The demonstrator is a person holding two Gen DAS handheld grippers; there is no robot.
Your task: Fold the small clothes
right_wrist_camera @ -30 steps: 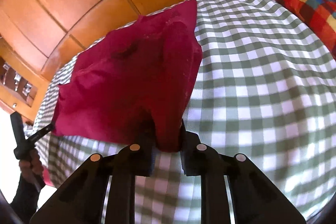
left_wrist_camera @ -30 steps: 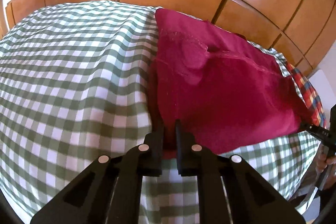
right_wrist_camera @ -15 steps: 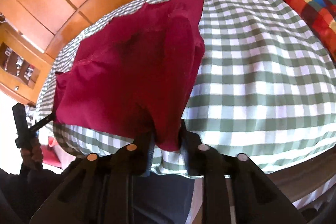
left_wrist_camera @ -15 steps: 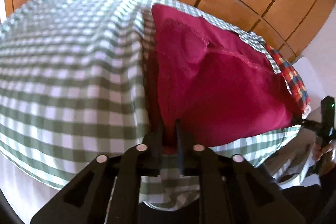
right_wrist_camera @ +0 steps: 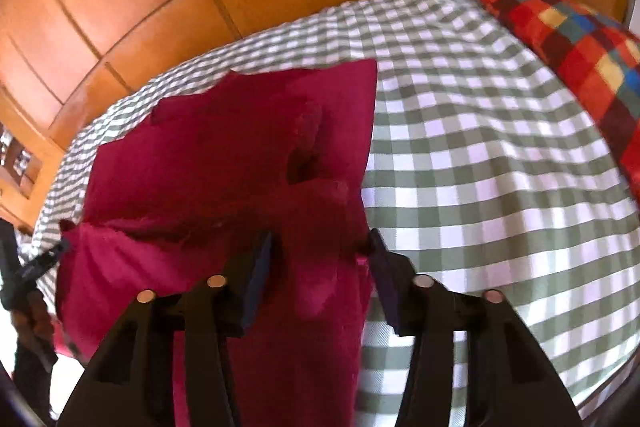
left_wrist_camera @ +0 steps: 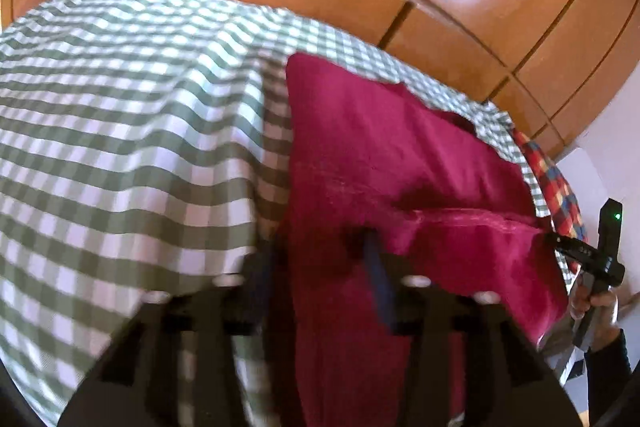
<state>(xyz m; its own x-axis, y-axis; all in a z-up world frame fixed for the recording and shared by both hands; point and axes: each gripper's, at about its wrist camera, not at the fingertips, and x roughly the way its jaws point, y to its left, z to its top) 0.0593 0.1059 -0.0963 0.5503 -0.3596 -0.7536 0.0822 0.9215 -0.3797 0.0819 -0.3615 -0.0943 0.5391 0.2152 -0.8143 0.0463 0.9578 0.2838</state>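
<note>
Crimson soft garment [left_wrist_camera: 360, 155], rumpled, on gingham cloth [left_wrist_camera: 120, 131]

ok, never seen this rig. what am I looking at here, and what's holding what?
No robot: a person holds a two-finger gripper in each hand, each with a fisheye camera looking along its fingers. One picture is from the left gripper, the other from the right gripper; the black prongs at the bottom are the fingers. Below is a green-checked cover, with a patchwork cloth at one side and wooden panels behind. A red garment lies on the cover; each gripper has the garment's near edge between its closing jaws.
</note>
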